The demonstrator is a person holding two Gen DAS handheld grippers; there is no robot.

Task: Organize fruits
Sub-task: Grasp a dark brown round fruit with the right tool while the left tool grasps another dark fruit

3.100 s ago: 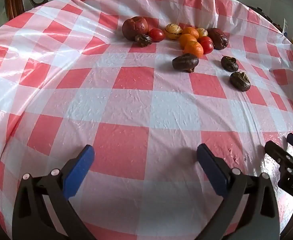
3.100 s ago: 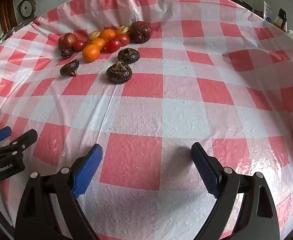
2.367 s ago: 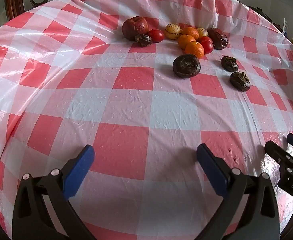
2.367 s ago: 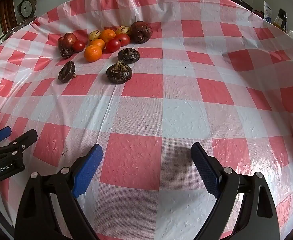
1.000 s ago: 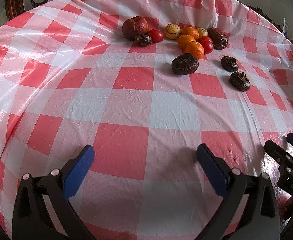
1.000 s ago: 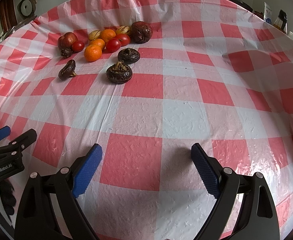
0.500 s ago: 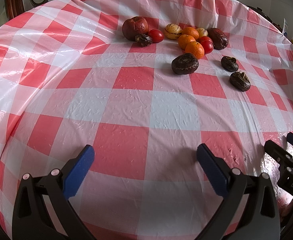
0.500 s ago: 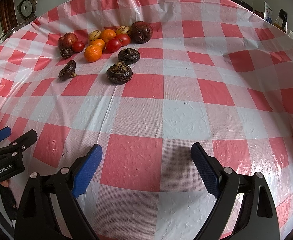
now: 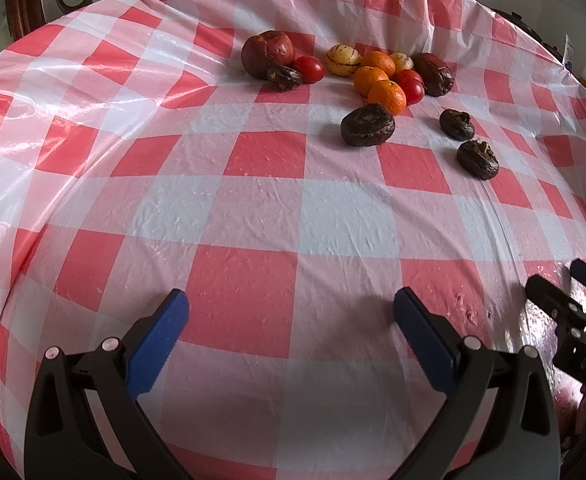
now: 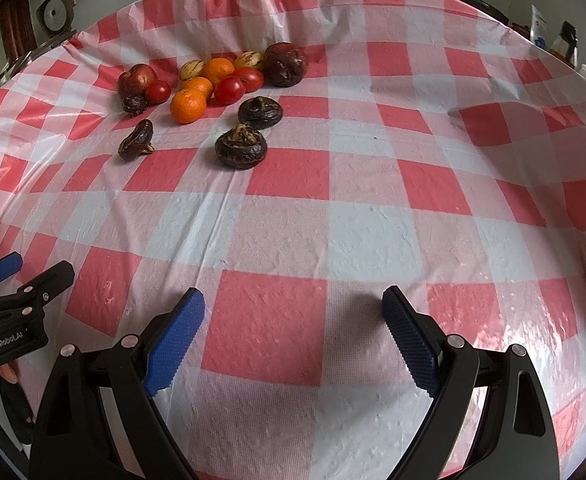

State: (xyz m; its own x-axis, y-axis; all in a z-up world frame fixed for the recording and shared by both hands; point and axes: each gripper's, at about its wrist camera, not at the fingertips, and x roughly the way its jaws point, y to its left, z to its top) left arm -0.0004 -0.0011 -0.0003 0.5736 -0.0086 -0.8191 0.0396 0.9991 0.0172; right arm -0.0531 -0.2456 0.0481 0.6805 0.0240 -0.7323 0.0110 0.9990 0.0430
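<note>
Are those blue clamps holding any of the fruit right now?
No. The left gripper and right gripper are open and empty; the fruit lies far off.

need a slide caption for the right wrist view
Open right gripper over a checked tablecloth, fruit pile far left.

Both fisheye views are bright and evenly lit by soft daylight. The plastic tablecloth [image 9: 269, 200] catches glare: white sheen streaks across its folds at the left of the left wrist view, and a wet-looking shine sits at the lower right of the right wrist view [image 10: 533, 320]. Shadows are faint and short, with soft patches under each fruit and just ahead of the blue claw pads [image 10: 173, 340]. The centre is sharp. Strong barrel distortion bends the check pattern toward the edges, and the corners fall into black vignette. The background room is slightly soft.
</note>
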